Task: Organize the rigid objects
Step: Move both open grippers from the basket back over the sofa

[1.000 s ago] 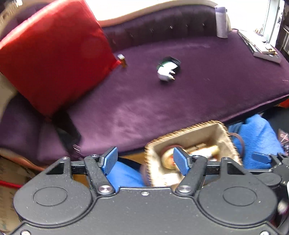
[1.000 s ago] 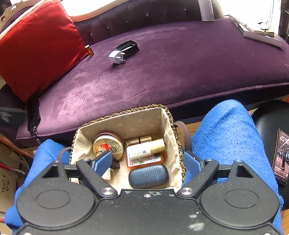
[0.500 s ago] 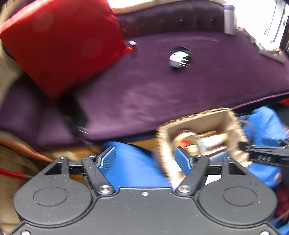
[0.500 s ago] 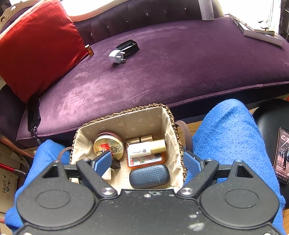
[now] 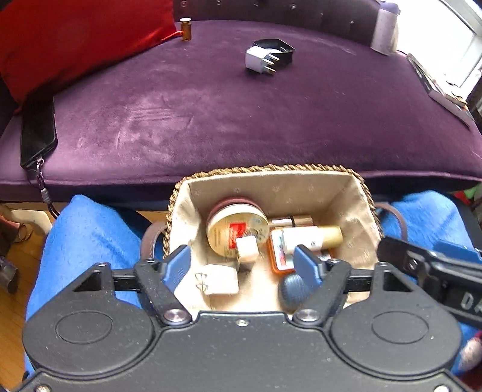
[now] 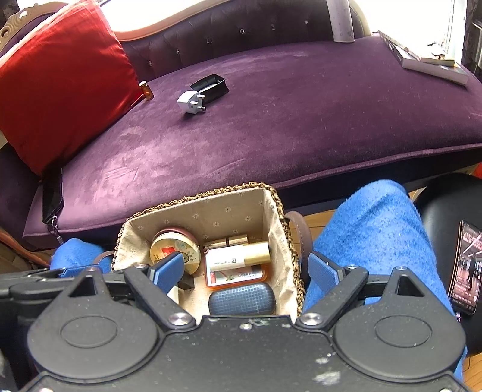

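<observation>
A woven basket (image 5: 357, 193) (image 6: 277, 205) with a cloth lining rests on a lap in blue trousers. It holds a round tin (image 5: 238, 230) (image 6: 174, 250), a white tube (image 5: 313, 238) (image 6: 238, 256), an orange tin (image 6: 235, 276), a blue case (image 6: 242, 301) and white plugs (image 5: 220, 282). A white plug adapter (image 5: 259, 61) (image 6: 189, 102), a black box (image 5: 272, 48) (image 6: 211, 86) and a small amber bottle (image 5: 186, 28) (image 6: 146, 90) lie on the purple sofa. My left gripper (image 5: 242, 265) is open over the basket. My right gripper (image 6: 245, 270) is open over it too.
A red cushion (image 6: 60, 81) leans at the sofa's left. A black phone (image 5: 37, 132) (image 6: 52, 193) lies on the sofa's left edge. Books (image 6: 427, 60) and a grey cylinder (image 6: 342, 21) sit at the far right. Another phone (image 6: 465, 265) lies at right.
My left gripper has swung right and down until it is over the basket. My right gripper has stayed still over the basket.
</observation>
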A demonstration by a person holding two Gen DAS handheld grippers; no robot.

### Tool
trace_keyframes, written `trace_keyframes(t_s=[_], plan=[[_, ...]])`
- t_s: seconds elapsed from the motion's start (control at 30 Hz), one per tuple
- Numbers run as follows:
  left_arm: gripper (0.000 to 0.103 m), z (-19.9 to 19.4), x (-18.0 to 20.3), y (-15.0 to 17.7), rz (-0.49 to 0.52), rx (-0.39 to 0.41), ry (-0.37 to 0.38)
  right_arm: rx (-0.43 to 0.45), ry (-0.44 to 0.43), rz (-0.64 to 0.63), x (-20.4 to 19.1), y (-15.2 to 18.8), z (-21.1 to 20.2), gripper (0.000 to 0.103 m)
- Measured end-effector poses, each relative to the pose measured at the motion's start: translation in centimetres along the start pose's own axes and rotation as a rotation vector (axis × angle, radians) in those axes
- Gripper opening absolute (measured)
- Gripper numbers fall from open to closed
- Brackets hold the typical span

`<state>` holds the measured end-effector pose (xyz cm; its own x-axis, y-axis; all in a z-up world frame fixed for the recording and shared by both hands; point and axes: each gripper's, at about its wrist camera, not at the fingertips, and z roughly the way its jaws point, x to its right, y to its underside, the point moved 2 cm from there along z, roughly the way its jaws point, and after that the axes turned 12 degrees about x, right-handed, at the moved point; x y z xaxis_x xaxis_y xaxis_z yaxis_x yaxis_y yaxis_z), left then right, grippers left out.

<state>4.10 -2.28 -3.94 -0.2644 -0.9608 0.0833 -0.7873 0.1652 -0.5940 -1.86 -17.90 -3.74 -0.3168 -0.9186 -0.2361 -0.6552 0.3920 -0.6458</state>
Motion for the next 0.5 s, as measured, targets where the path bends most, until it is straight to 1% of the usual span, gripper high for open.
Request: trace_keyframes(t_s=[0.03,0.17,0.3,0.4,0.47,0.5], plan=[[0.082,0.2,-0.1,-0.2,0.0,0.005,-0.012,0.001,0.002,-0.006,0.0,-0.1,0.1,0.091],[0.083,1.3,-0.1,-1.3,0.008,0.018,-0.051,0.012,0.02,-0.045,-0.4,-1.0,0.9,0.091],[0.083,3.3,-0.4,-2.7,-0.02,-0.001,-0.044,0.014,0.027,-0.063,-0.5,-2.3,2.4,0.092],[0.083,4.7,-0.5,-3.5,-0.026,0.007,-0.058,0.024,0.044,-0.091,-0.7,-3.0,3.5,0.092],[0.086,5.7,-0.6,-3.8,-0.022,-0.005,-0.064,0.032,0.053,-0.111,-0.8,-3.4,4.4,0.092],[0.089,6.1,-0.6,-3.8,-0.018,-0.01,-0.066,0.036,0.057,-0.118,-0.8,-3.6,4.9,0.092]])
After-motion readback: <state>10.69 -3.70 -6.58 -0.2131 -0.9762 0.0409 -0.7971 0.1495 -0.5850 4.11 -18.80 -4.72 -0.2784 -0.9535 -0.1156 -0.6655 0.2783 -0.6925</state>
